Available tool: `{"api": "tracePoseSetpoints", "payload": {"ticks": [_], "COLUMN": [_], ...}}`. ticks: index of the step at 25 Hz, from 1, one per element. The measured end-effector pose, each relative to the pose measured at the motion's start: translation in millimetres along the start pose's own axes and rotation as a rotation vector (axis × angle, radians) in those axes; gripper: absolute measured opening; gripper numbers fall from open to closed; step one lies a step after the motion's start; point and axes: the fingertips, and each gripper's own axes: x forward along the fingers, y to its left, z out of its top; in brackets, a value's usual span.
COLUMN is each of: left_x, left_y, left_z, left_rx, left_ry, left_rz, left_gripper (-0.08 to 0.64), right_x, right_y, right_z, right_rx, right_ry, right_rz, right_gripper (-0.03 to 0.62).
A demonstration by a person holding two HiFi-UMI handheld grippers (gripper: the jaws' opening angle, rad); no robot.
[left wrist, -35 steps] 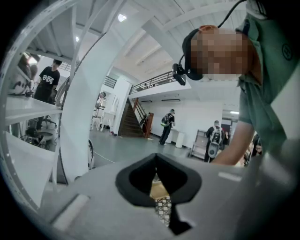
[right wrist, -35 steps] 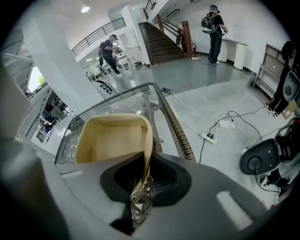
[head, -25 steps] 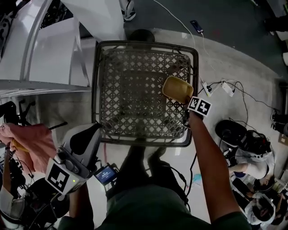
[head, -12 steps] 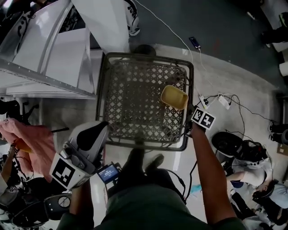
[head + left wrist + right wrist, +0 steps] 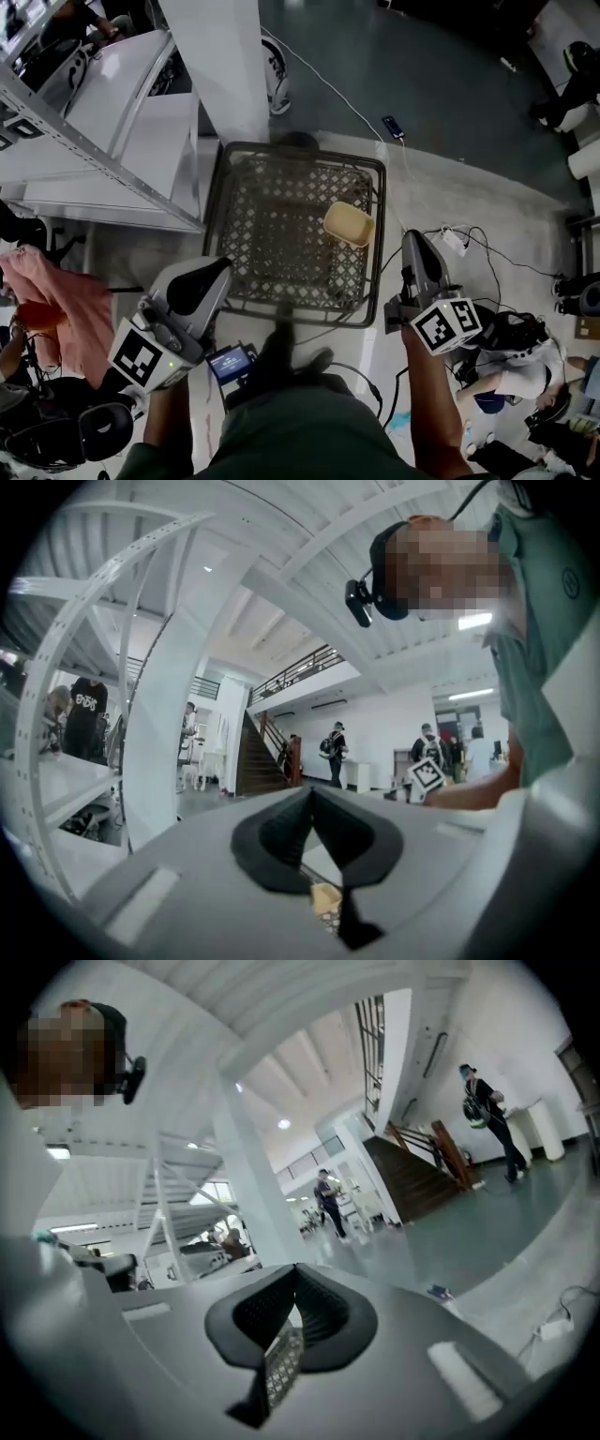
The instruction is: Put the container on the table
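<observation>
- The container (image 5: 349, 224) is a shallow tub, pale yellow and matte like plastic, rectangular with rounded corners. It lies inside the basket (image 5: 214, 234), against the right wall, and neither of my grippers touches it.
- The basket is dark and square, with walls and bottom made of an open diamond lattice under a thicker rounded rim. It stands on the pale floor.
- My left gripper (image 5: 208, 277) has a smooth grey shell with black ribbed pads. In the left gripper view the jaws meet at the tips and hold nothing. A scrap of the yellow tub (image 5: 325, 897) shows through the slot below them.
- My right gripper (image 5: 415, 246) is built the same way. In the right gripper view the ribbed pads are closed tip to tip on nothing, with only basket lattice (image 5: 279, 1368) visible beneath.
- Each gripper carries a marker cube, the left one (image 5: 143, 356) and the right one (image 5: 448, 323), printed with black-and-white square patterns and no letters.
- A white metal rack (image 5: 94, 141) with a perforated upright stands to the left, and a crumpled pink cloth (image 5: 56, 300) lies below it.
- A small blue-lit screen (image 5: 230, 361) is too small for me to read.
</observation>
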Motion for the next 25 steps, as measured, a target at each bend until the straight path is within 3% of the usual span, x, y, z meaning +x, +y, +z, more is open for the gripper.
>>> {"api": "tracePoseSetpoints", "payload": {"ticks": [5,11,15,19,25], "left_x": [-10.3,-26.1,-32.8,-41.2,-50.5], "left_y": [-36.0,-79.9,-110.3,-132.1,-156.3], "left_z": [27.3,66.2,94.5,92.8,108.0], "left_rx": [0.046,0.096,0.121,0.152,0.164], "left_ry": [-0.032,-0.081,-0.135,-0.109,-0.154], "left_rz": [-0.009,-0.028,-0.053,-0.051,-0.074], "left_gripper": [0.002,0.002,0.002,0.002,0.002], "right_x": [-76.1,-152.2,-189.4,-222.0,-251.8], "right_y": [105.3,182.5,200.0,203.2,212.4], "right_z": [82.2,123.7,141.0,149.1,151.3], "right_rx": [-0.233,-0.420,-0.460,-0.485,-0.491], "right_ry": [-0.158,-0.259,-0.304,-0.323,-0.339], "right_rz": [0.172,0.259,0.258,0.240,0.225], "right_gripper": [0.003,0.003,0.003,0.004,0.003]}}
